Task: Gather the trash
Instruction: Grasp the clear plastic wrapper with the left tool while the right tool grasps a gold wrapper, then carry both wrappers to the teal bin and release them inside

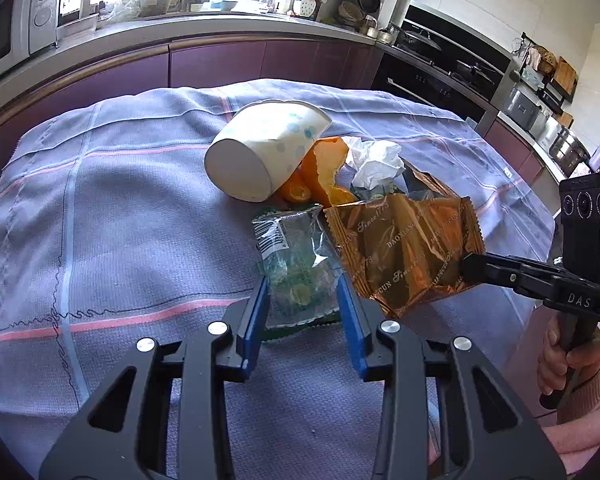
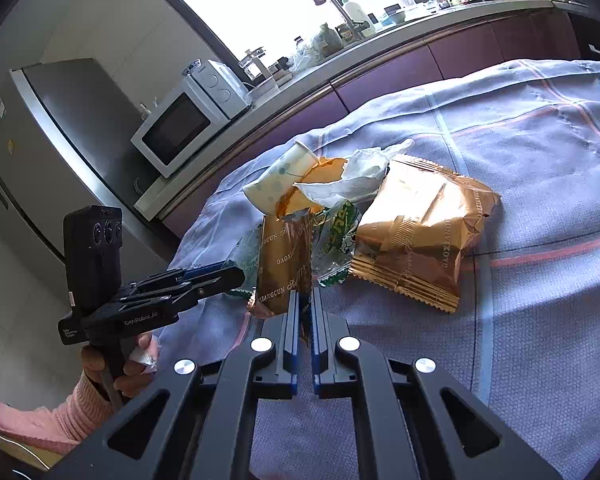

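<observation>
The right claw (image 2: 305, 312) pinches a gold wrapper (image 2: 286, 260) for lifting, while the left claw (image 1: 303, 308), half-open, straddles the clear wrapper (image 1: 296, 268) ahead to pick it off the bench (image 1: 120, 220).

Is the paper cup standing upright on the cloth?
No, the paper cup lies on its side on the cloth, leaning against orange peel.
</observation>
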A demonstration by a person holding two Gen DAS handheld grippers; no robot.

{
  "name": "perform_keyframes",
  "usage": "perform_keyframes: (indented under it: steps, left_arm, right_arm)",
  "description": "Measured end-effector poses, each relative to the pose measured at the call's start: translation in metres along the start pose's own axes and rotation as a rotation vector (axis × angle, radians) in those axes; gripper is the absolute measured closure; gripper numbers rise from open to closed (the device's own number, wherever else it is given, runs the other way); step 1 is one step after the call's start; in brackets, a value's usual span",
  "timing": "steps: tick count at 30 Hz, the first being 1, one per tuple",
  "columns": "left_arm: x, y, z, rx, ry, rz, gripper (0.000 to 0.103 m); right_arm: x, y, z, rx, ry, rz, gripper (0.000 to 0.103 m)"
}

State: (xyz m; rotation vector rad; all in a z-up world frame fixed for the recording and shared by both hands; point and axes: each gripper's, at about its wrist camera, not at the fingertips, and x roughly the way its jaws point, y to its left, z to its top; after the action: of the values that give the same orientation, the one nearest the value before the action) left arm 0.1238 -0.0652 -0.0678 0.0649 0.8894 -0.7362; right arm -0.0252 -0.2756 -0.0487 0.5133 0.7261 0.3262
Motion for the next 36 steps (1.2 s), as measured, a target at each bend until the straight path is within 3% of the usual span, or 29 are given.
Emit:
perform_keyframes:
  steps: [7,18,26,36]
  left_arm:
    - [-0.009,-0.006,-0.002,0.014,-0.028,0.025,0.072]
    - [-0.058,0.001,-0.010,0.012,-0.125,0.087,0.072]
    - [-0.105,0.031,-0.023,-0.045,-0.191,0.139,0.072]
    - [-0.170,0.080,-0.048,-0.145,-0.270,0.264,0.072]
  right_arm:
    - [0.000,0.006,0.003,-0.019,-0.004,0.006,0.100]
    - [0.005,0.031,0.010,-0.083,-0.010,0.057,0.102]
    - [0.016,0.059,0.016,-0.117,0.002,0.151,0.102]
    - [0.055,0.115,0.027,-0.206,0.064,0.283,0.102]
